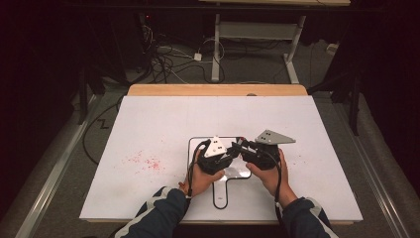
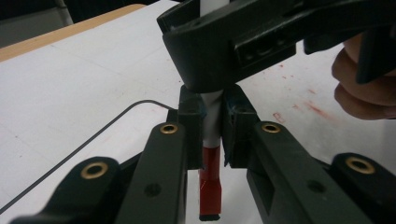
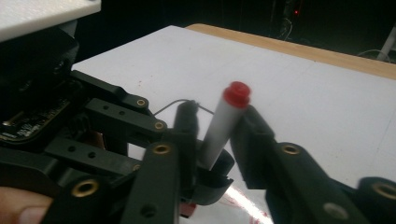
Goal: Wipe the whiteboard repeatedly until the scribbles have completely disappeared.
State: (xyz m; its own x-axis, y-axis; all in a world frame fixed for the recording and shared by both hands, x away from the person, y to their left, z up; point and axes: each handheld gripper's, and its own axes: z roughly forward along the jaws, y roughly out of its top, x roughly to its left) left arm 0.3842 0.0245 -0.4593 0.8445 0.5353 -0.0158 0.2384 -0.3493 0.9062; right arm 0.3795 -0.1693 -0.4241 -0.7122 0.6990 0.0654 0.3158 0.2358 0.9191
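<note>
Both grippers are up off the white table point(image 1: 148, 129), meeting nose to nose just above the black outline point(image 1: 190, 148) drawn on the near middle of the board. The left gripper point(image 1: 231, 154) points right, the right gripper point(image 1: 241, 147) points left, and between them sits the marker point(image 3: 223, 127), a white-barrelled pen with a red cap point(image 2: 209, 186) at one end and a red plug point(image 3: 236, 94) at the other. In the left gripper view, the left gripper point(image 2: 213, 130) has its jaws clenched on the white barrel just above the cap, pads pressed in from both sides, the cap hanging below them toward the camera. Over it, the right gripper point(image 2: 210, 56) comes in from the top of that view, its dark jaws wrapped round the barrel farther up. In the right gripper view, the right gripper point(image 3: 217, 130) has the barrel tilted up between its jaws, red plug standing clear above them; the left pad meets the barrel and the right pad sits against it or a hair off, slightly blurred, so a grasp on the marker is what it looks like. Scattered red specks point(image 1: 146, 161) mark the table to the left, well apart from the hands. A hand point(image 1: 200, 178) in a dark sleeve carries each tool from the near edge.
</note>
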